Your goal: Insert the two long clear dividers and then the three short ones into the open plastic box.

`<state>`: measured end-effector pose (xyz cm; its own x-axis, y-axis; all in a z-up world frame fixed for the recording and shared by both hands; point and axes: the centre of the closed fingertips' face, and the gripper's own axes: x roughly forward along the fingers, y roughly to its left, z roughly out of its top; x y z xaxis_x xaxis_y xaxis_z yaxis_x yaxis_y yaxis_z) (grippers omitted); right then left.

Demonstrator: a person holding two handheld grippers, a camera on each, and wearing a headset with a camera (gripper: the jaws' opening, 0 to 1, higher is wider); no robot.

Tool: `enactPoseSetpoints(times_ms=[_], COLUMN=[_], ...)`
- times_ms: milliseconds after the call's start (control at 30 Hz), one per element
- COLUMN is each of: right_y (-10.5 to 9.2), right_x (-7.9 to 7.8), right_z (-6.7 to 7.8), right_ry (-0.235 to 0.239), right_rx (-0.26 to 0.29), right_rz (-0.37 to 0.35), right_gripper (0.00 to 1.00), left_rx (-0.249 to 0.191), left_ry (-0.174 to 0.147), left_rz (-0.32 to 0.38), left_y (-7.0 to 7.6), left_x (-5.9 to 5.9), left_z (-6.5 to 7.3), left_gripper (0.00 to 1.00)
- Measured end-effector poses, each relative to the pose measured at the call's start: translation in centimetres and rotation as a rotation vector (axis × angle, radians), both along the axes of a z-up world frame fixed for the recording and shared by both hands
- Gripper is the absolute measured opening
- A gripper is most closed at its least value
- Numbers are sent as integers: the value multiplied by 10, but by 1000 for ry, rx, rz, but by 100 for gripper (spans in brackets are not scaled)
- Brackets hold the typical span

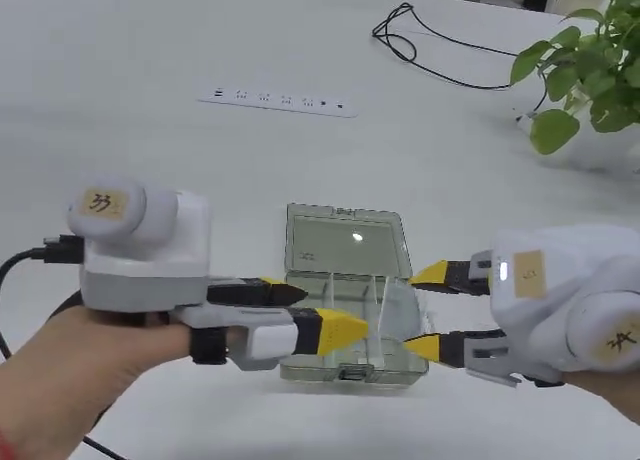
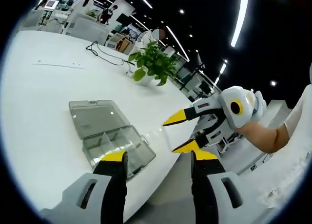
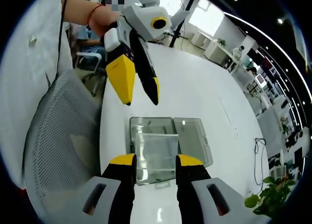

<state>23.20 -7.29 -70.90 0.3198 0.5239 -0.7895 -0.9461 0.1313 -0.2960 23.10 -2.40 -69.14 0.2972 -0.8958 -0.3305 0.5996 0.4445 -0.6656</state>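
Note:
The open clear plastic box (image 1: pixel 300 365) stands on the white table, its lid (image 1: pixel 345 242) laid flat behind it. Clear dividers stand inside it as thin upright lines; how many I cannot tell. My left gripper (image 1: pixel 335 310) hovers over the box's left side with its jaws open and nothing between them. My right gripper (image 1: pixel 410 311) faces it from the box's right edge, also open and without a load. The left gripper view has its own jaws (image 2: pixel 159 157) apart above the box (image 2: pixel 117 143), with the right gripper (image 2: pixel 169 137) opposite. The right gripper view looks past its jaws (image 3: pixel 156 160) down onto the box (image 3: pixel 146 124).
A white power strip (image 1: pixel 278 100) lies at the back of the table. A black cable (image 1: pixel 430 55) loops behind it, and a potted plant (image 1: pixel 585 70) stands at the back right. A mesh chair (image 3: pixel 58 136) sits beside the near table edge.

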Motion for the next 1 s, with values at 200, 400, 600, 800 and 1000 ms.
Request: enactPoseSetpoints(times_ms=[200,400,600,800,1000], right_y=[9,20,23,24,24], right_x=[-6,-10,-13,-14,-15], right_z=[6,13,14,15,15], right_ry=[-2,-8,-15,-25,-33], right_rx=[13,23,10,-5,-23], right_rz=[17,38,58,71,85], right_gripper=[33,33,33,33,33], left_rx=[-35,-67,-86,-101,-111], left_ry=[43,87,126,149,161], left_rz=[-15,-24,-30,-43,-52], left_y=[-12,-19,-22,-25,-27], left_x=[-5,-7,-9,-13,-15], left_z=[-1,-3,-4,-3,-4], left_gripper=[40,29,14,8,4])
